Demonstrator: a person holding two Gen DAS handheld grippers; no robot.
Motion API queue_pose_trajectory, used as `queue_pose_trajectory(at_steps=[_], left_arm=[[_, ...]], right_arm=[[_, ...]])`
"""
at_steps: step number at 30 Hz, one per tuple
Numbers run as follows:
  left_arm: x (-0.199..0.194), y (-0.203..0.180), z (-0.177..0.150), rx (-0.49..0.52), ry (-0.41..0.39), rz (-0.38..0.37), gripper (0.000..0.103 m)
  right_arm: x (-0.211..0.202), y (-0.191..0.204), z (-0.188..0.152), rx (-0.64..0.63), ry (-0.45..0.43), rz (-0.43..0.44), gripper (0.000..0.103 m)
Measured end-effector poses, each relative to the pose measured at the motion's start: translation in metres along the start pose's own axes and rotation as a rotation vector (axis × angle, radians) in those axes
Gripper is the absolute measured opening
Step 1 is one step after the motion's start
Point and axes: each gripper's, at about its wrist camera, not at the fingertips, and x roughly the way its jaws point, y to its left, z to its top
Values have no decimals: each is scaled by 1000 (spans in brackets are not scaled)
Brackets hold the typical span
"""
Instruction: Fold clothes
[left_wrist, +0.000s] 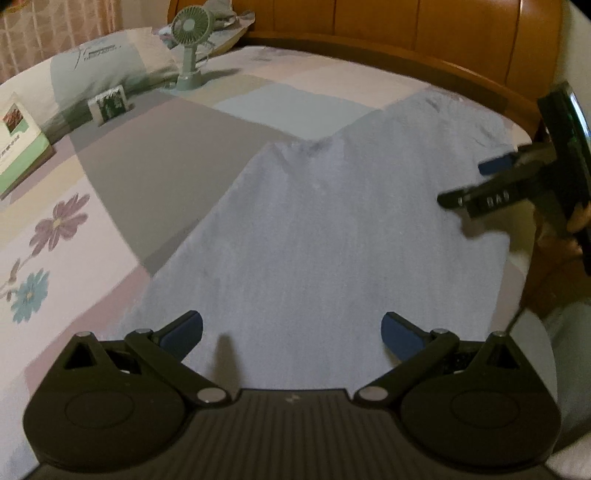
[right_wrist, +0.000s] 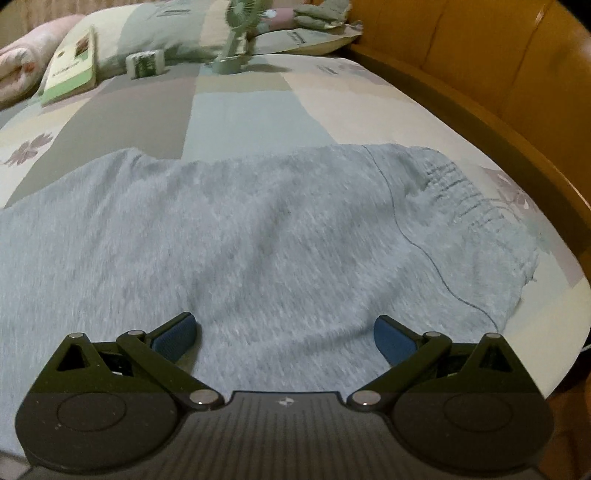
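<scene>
Barely begun: pale blue garment (right_wrist: 258, 236) spread flat across the bed (right_wrist: 240, 110), unfolded, waistband at 2 o'clock. Left tongs (left_wrist: 291, 332) and right tongs (right_wrist: 284, 332) both spread wide, gripping nothing. Every fold left.

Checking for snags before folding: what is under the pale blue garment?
The pale blue garment lies flat on the patchwork bedsheet, which shows all around it. Anything beneath the cloth itself is covered. Both open tools, left and right, hover above it.
</scene>
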Motion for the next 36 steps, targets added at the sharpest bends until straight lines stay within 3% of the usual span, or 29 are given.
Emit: queue_pose_trajectory(at_steps=[3, 6, 9, 15, 17, 20, 23, 28, 30, 34, 36], left_arm=[[0, -1, -12, -13, 33, -6, 102], [4, -2, -20, -14, 61, -11, 102], [7, -7, -23, 7, 66, 0, 102], [-6, -2, -32, 29, 70, 28, 102], [-9, 1, -33, 30, 63, 50, 102], [-13, 5, -34, 11, 54, 63, 102], [-20, 8, -38, 17, 50, 76, 102], [-37, 30, -59, -14, 70, 154, 102], [-47, 42, -69, -40, 79, 201, 102], [-79, 66, -94, -121, 66, 258, 102], [-91, 76, -111, -164, 67, 286, 102]], right_arm=[[-23, 0, -3, -20, -9, 31, 103], [-51, 5, -16, -84, -91, 82, 103], [-43, 15, -30, -151, -12, 67, 103], [-62, 2, -36, -63, 8, 60, 103], [-76, 5, -32, -72, -39, 66, 103], [-84, 15, -25, -53, -95, 130, 103], [-76, 31, -27, -63, -71, 162, 103], [-59, 39, -52, -71, 52, 145, 103], [-65, 36, -54, -31, 41, 146, 103], [-89, 50, -35, -4, -73, 166, 103], [-91, 65, -21, 0, -90, 224, 103]])
